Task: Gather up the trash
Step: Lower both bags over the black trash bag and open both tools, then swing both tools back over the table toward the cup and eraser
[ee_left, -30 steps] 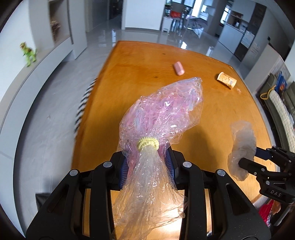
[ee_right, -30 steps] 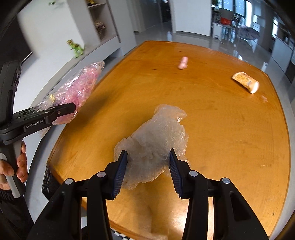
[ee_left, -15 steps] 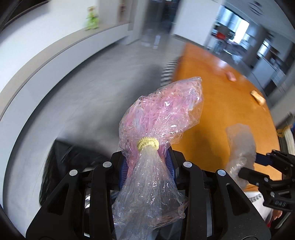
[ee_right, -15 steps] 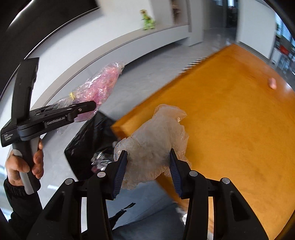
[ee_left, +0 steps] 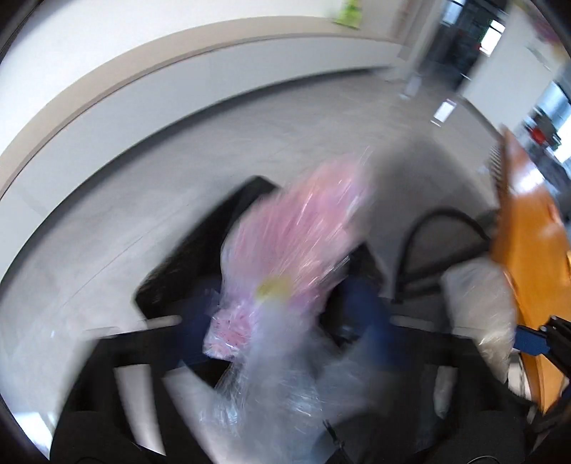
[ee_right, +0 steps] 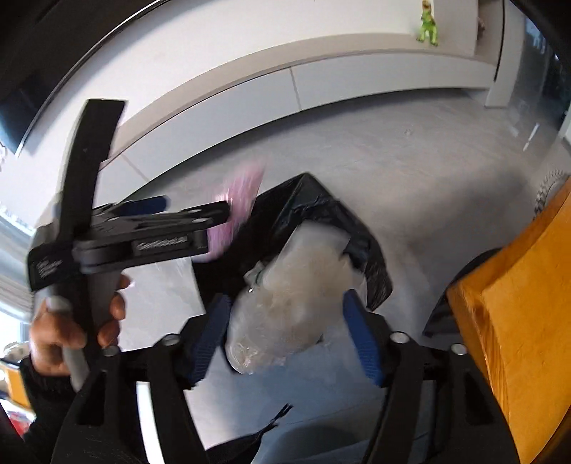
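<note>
Left wrist view, badly smeared by motion: the left claw (ee_left: 282, 321) is pointing down over the black trash bag (ee_left: 200, 257) on the floor, its blue pads (ee_left: 194, 328) standing wide apart, so the pink-filled plastic bag (ee_left: 296, 242) with its yellow tie (ee_left: 273, 287) appears to be sitting loose between them, likely being let go over the opening; the blur is too heavy to say whether any pad is touching the film. At the right edge the crumpled clear plastic (ee_left: 478, 314) is showing beside the orange counter (ee_left: 531, 250), carried by the other tool. Right wrist view, sharper: the right claw (ee_right: 285, 321) is spread wide around the crumpled clear plastic (ee_right: 296, 296), which is hanging directly above the mouth of the black trash bag (ee_right: 321, 210), and I cannot tell if either pad is gripping it; the placement suits a straight drop into the liner. The left claw (ee_right: 214, 210) is reaching in from the left, held by a bare hand (ee_right: 71, 321), with the pink-filled plastic bag (ee_right: 239, 200) blurred at its tip, just at the liner's rim. The counter (ee_right: 517, 321) corner is standing to the right, apart from the bag. A green toy dinosaur (ee_right: 428, 23) is sitting on the far wall ledge, no part of the work.
</note>
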A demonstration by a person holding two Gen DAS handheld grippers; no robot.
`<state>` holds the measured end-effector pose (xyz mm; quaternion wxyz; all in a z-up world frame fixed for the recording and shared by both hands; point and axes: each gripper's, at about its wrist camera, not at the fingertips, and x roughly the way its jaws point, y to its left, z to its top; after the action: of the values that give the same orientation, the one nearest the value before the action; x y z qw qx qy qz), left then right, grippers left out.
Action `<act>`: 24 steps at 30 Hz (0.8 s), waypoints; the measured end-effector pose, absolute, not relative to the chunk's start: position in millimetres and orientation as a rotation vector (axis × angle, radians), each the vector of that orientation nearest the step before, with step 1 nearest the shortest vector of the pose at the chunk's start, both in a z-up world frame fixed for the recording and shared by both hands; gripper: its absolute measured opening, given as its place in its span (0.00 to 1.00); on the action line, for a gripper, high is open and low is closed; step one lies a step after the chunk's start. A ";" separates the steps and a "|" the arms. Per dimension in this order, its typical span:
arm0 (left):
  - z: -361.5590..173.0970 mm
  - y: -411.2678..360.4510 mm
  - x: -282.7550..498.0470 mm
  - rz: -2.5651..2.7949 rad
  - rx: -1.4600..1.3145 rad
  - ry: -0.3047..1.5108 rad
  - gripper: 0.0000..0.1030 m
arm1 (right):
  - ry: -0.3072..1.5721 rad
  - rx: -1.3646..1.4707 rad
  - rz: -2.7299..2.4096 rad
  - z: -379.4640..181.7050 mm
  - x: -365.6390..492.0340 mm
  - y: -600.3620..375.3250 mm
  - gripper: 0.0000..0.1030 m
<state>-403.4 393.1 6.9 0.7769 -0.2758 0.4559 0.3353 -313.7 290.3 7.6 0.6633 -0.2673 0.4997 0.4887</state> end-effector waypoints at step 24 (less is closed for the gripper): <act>53.0 338.8 -289.6 0.532 -0.520 0.941 0.94 | 1.089 -0.412 0.932 67.3 -208.1 167.5 0.72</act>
<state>-289.6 338.8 53.0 0.8254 -0.2447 0.4430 0.2502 -208.1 167.5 67.3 0.7345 -0.1873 0.4955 0.4241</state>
